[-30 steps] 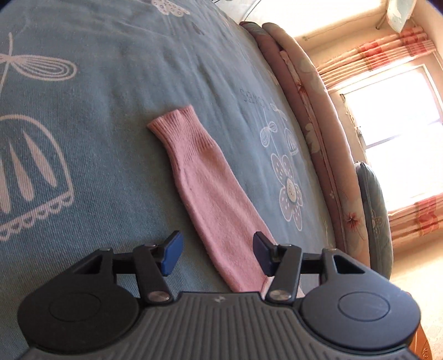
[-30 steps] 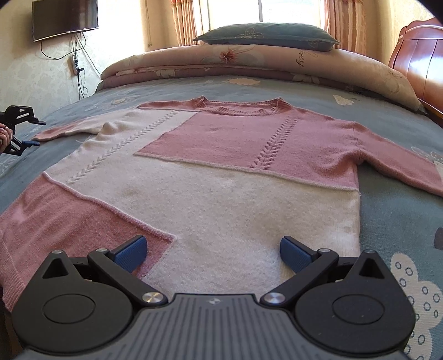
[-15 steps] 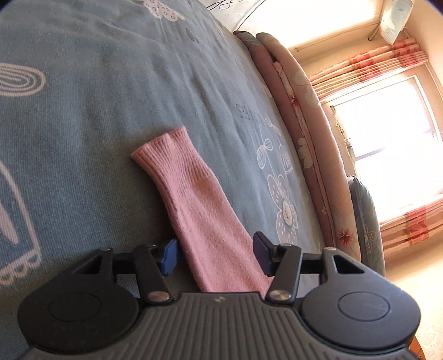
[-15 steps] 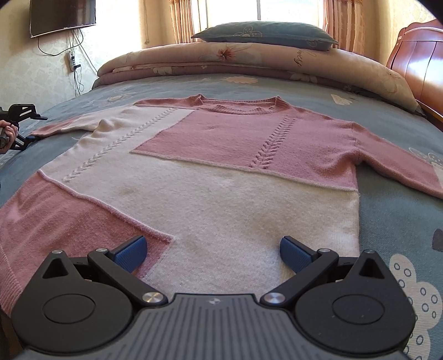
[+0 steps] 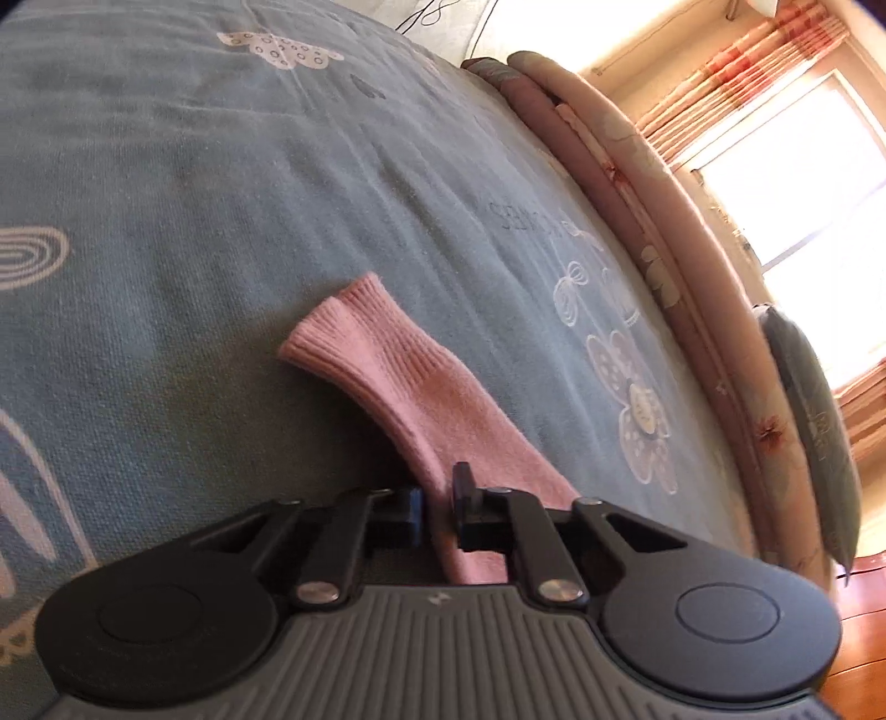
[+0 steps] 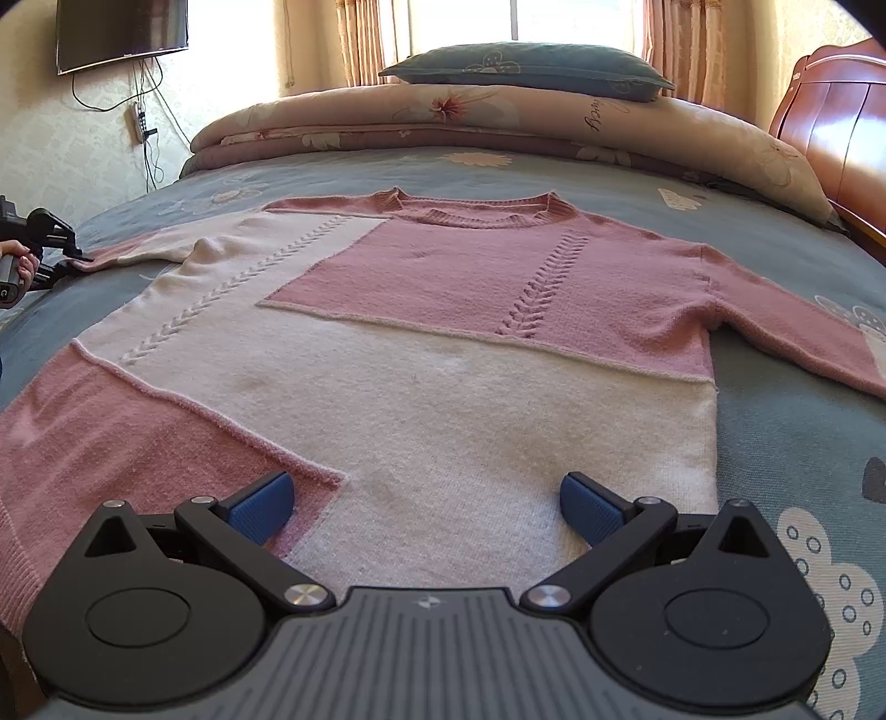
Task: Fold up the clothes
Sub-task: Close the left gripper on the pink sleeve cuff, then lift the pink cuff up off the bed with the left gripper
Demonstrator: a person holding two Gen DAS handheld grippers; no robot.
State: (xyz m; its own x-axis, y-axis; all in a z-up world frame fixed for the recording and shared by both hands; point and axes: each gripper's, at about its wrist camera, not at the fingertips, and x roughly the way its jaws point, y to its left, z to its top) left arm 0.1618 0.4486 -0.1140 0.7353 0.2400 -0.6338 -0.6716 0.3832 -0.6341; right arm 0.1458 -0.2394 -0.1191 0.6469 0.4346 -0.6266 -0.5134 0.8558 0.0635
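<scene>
A pink and cream knit sweater [image 6: 421, 354] lies flat and face up on the blue-grey bedspread [image 6: 797, 443], neck toward the pillows. Its pink left sleeve [image 5: 410, 387] stretches away in the left wrist view, cuff lifted slightly off the bed. My left gripper [image 5: 438, 507] is shut on that sleeve, pinching the cloth between its blue pads. In the right wrist view the left gripper [image 6: 61, 257] shows at the far left edge, held by a hand. My right gripper [image 6: 426, 507] stands open just above the sweater's hem, nothing between its fingers. The right sleeve [image 6: 803, 327] lies spread out.
A rolled floral quilt [image 6: 498, 119] and a blue pillow [image 6: 526, 66] lie across the head of the bed. A wooden headboard [image 6: 836, 116] stands at the right. A wall-mounted TV [image 6: 119, 30] hangs at upper left. Wooden floor [image 5: 864, 637] lies beyond the bed's edge.
My left gripper has moved in over the sleeve and shut on it; the cuff now bunches and lifts a little. The right gripper has stayed open in place.
</scene>
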